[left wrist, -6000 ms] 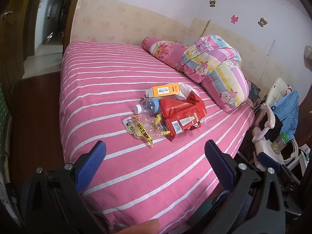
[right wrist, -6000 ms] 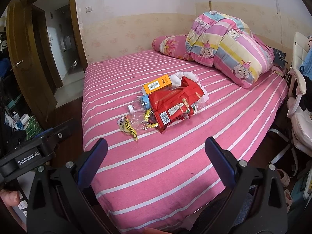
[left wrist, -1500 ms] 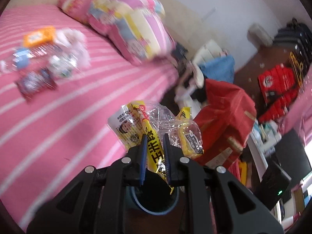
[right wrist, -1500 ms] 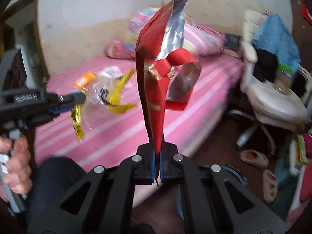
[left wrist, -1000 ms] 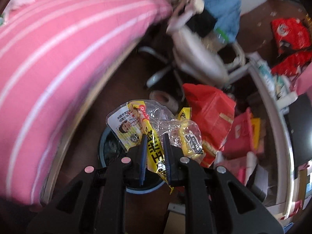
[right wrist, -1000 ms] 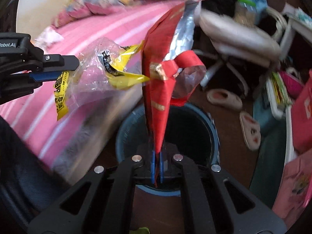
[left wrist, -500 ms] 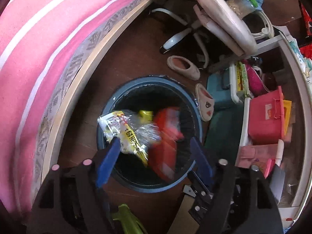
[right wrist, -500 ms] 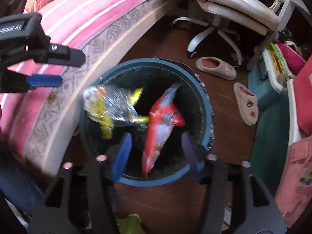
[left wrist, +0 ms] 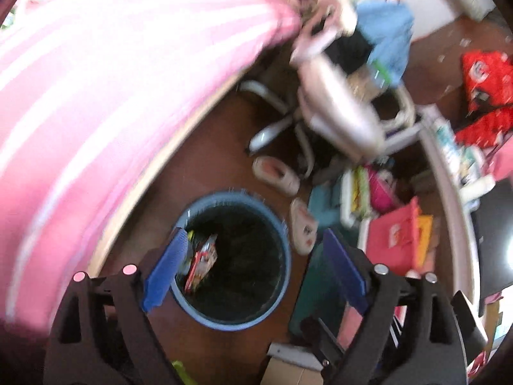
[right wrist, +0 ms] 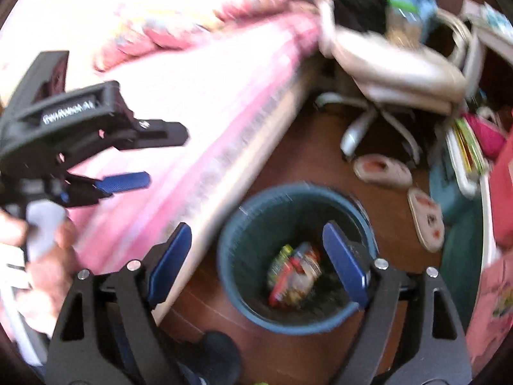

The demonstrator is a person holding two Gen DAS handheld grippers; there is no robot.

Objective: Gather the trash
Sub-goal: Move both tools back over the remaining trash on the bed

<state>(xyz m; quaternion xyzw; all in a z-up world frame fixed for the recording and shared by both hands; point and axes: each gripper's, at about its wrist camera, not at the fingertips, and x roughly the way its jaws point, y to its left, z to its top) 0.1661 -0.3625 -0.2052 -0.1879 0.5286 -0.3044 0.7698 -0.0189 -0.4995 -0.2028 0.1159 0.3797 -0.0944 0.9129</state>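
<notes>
Both wrappers have left the jaws since a second ago: the red wrapper (right wrist: 282,284) and the yellow-and-clear wrapper (right wrist: 278,261) now lie together at the bottom of the blue bin (right wrist: 237,276), no longer pinched upright above it. Nearest the cameras, the left gripper (left wrist: 255,264) has its blue pads wide apart and still spreading, with nothing between them but the view down into the bin (left wrist: 282,234). The right gripper (right wrist: 256,258) is the same, jaws widening and empty, and it hangs over the bin's mouth. In the left wrist view the red wrapper (left wrist: 202,264) shows against the bin's near inner wall, partly behind the left pad. A hand (right wrist: 41,256) at the left edge of the right wrist view holds the left gripper's handle. The bin stands on a dark wooden floor (right wrist: 298,147) just beside the pink striped bed (left wrist: 96,80). Two slippers (right wrist: 383,166) lie past the bin, and a pale swivel chair (right wrist: 394,64) stands farther off, blurred.
</notes>
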